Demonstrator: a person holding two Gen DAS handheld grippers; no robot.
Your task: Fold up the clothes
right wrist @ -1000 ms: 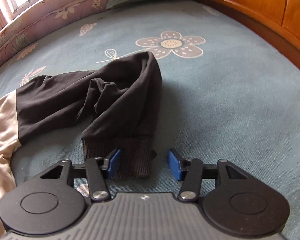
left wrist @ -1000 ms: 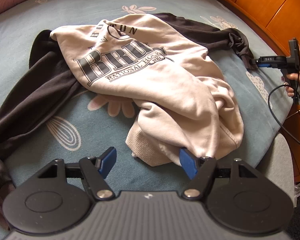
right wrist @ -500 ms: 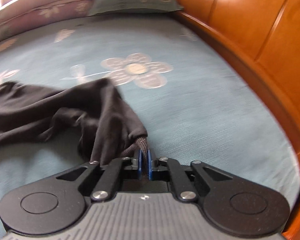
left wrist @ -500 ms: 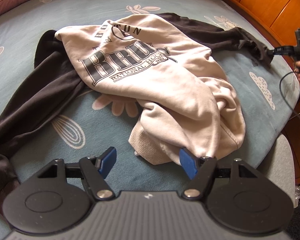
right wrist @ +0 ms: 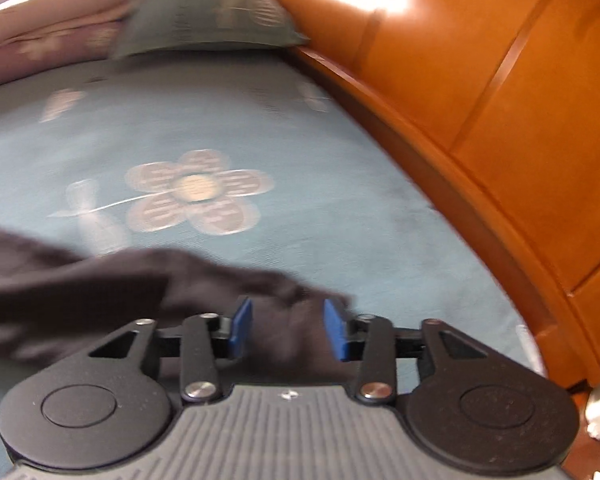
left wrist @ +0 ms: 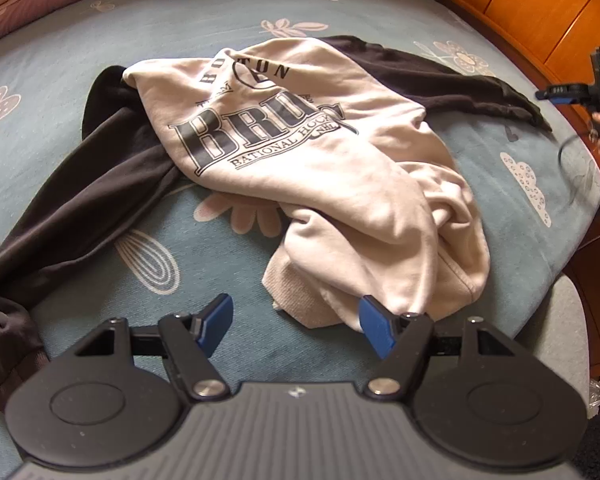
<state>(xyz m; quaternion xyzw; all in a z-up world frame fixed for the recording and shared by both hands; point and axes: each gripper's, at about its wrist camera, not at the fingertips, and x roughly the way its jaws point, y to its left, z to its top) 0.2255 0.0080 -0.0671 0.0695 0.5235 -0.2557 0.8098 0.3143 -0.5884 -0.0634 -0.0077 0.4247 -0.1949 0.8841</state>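
Lying crumpled on bed [left wrist: 479, 168]: cream sweatshirt [left wrist: 319, 168], dark sleeves splayed. Left gripper [left wrist: 296, 326] spread by hem. Right gripper [right wrist: 288, 332] spread around sleeve cuff [right wrist: 288, 312]. Soft, floppy, probably light; grab ribbed cuffs or hem.

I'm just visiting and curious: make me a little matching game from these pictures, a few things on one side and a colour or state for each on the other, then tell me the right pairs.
Things:
1. sweatshirt body
2. sleeve
3. bedsheet
4. left gripper

Colours or states:
A. blue-grey with pale flowers
B. open, holding nothing
C. cream with dark lettering
D. dark, stretched toward the wooden headboard

Pairs: 1-C, 2-D, 3-A, 4-B.

The right gripper is open too, with the sleeve's end lying between its fingers.
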